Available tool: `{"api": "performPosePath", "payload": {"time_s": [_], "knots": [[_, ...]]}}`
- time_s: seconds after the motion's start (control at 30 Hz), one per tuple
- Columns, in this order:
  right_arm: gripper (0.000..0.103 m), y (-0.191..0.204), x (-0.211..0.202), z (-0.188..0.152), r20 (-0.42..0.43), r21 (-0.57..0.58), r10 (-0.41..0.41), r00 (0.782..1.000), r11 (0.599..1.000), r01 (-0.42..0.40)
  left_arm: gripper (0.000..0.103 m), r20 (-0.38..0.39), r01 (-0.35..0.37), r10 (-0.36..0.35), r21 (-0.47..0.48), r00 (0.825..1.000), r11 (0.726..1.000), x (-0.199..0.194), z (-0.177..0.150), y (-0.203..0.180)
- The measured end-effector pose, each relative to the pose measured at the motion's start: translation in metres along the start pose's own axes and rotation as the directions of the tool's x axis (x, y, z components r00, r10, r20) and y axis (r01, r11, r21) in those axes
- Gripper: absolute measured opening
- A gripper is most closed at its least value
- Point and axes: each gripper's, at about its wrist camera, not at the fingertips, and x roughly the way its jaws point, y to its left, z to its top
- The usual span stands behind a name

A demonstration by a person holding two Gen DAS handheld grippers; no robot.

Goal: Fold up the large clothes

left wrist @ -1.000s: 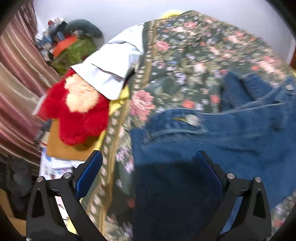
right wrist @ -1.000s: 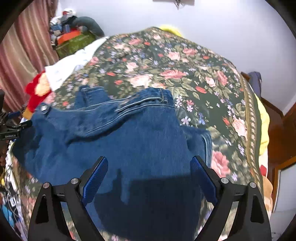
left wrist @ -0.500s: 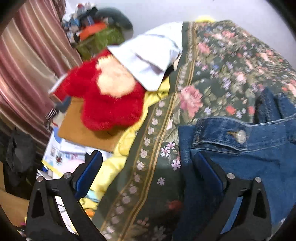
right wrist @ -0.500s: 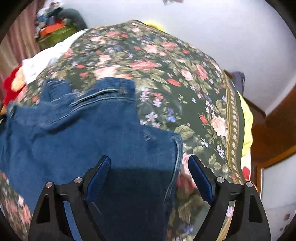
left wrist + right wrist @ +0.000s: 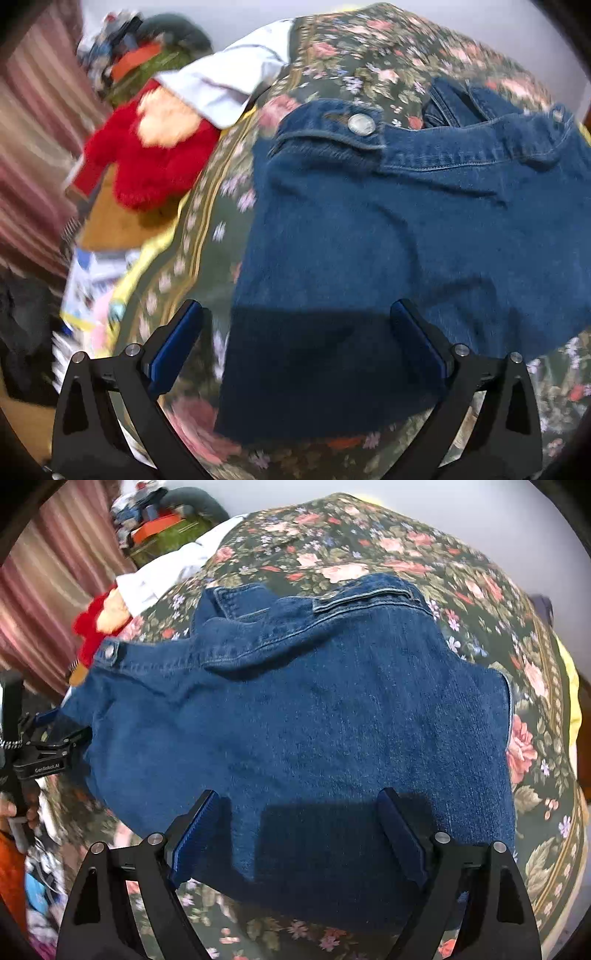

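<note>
1. Covering the bed: a dark green floral bedspread (image 5: 369,554) with pink roses.
2. Lying at the bedspread's left edge: a white cloth (image 5: 229,81).
3. Sitting just beside that cloth: a red plush toy (image 5: 155,158), resting on a brown board (image 5: 110,225).
4. Hanging along the left: a striped curtain (image 5: 48,583).

The jeans (image 5: 332,709) are deep blue denim with a silver button (image 5: 361,124). The bedspread (image 5: 406,546) is dark green with pink roses, and beside it lie a red plush (image 5: 147,162), a white cloth (image 5: 229,81) and striped maroon curtains (image 5: 33,122).
</note>
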Motion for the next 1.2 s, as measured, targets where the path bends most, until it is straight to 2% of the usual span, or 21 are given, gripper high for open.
{"api": "performPosePath", "payload": {"time_s": [0.07, 0.17, 0.3, 0.37, 0.43, 0.5, 0.63, 0.7, 0.77, 0.87, 0.93, 1.07, 1.17, 1.2], "knots": [[0.086, 0.006, -0.004, -0.006, -0.004, -0.062, -0.057, 0.998, 0.996, 0.057, 0.103, 0.002, 0.033, -0.033, -0.064, 0.999, 0.997, -0.009, -0.007, 0.014], [0.086, 0.013, -0.012, -0.018, 0.001, -0.137, -0.125, 0.992, 0.983, 0.124, 0.103, 0.021, 0.049, -0.046, -0.13, 0.999, 0.99, -0.022, -0.018, 0.035], [0.086, 0.011, -0.026, -0.029, 0.015, -0.172, -0.168, 0.986, 0.971, 0.168, 0.103, 0.041, 0.023, -0.016, -0.188, 0.999, 0.982, -0.04, -0.028, 0.048], [0.086, 0.012, -0.033, -0.031, 0.028, -0.172, -0.176, 0.984, 0.969, 0.178, 0.103, 0.08, -0.017, 0.033, -0.202, 0.996, 0.979, -0.056, -0.036, 0.047], [0.086, 0.016, -0.042, -0.034, 0.043, -0.17, -0.173, 0.984, 0.969, 0.178, 0.103, 0.123, -0.012, 0.039, -0.214, 0.992, 0.977, -0.072, -0.043, 0.046], [0.086, 0.02, -0.051, -0.034, 0.067, -0.167, -0.159, 0.985, 0.972, 0.168, 0.103, 0.16, 0.015, 0.022, -0.229, 0.987, 0.973, -0.082, -0.048, 0.041], [0.086, 0.033, -0.067, -0.028, 0.119, -0.149, -0.112, 0.987, 0.98, 0.129, 0.103, 0.204, 0.107, -0.054, -0.26, 0.978, 0.96, -0.09, -0.055, 0.025], [0.09, 0.04, -0.073, -0.023, 0.145, -0.128, -0.074, 0.987, 0.987, 0.093, 0.103, 0.207, 0.174, -0.116, -0.292, 0.971, 0.94, -0.086, -0.058, 0.017], [0.092, 0.046, -0.074, -0.019, 0.164, -0.114, -0.041, 0.986, 0.992, 0.061, 0.103, 0.178, 0.245, -0.196, -0.321, 0.964, 0.915, -0.073, -0.059, 0.006], [0.092, 0.057, -0.065, -0.013, 0.162, -0.115, -0.029, 0.986, 0.992, 0.048, 0.103, 0.119, 0.337, -0.316, -0.392, 0.941, 0.856, -0.046, -0.06, -0.005], [0.092, 0.062, -0.054, -0.01, 0.144, -0.131, -0.035, 0.989, 0.99, 0.054, 0.103, 0.102, 0.398, -0.397, -0.457, 0.912, 0.795, -0.028, -0.06, -0.009], [0.092, 0.067, -0.02, -0.007, 0.089, -0.17, -0.085, 0.992, 0.98, 0.099, 0.103, 0.092, 0.461, -0.496, -0.544, 0.864, 0.702, 0.0, -0.06, -0.013], [0.092, 0.066, 0.009, -0.008, 0.031, -0.209, -0.137, 0.99, 0.968, 0.14, 0.1, 0.073, 0.458, -0.511, -0.564, 0.857, 0.687, 0.014, -0.056, -0.017], [0.093, 0.066, 0.019, -0.01, 0.013, -0.221, -0.148, 0.989, 0.964, 0.148, 0.1, 0.082, 0.47, -0.523, -0.57, 0.848, 0.674, 0.018, -0.055, -0.018]]}}
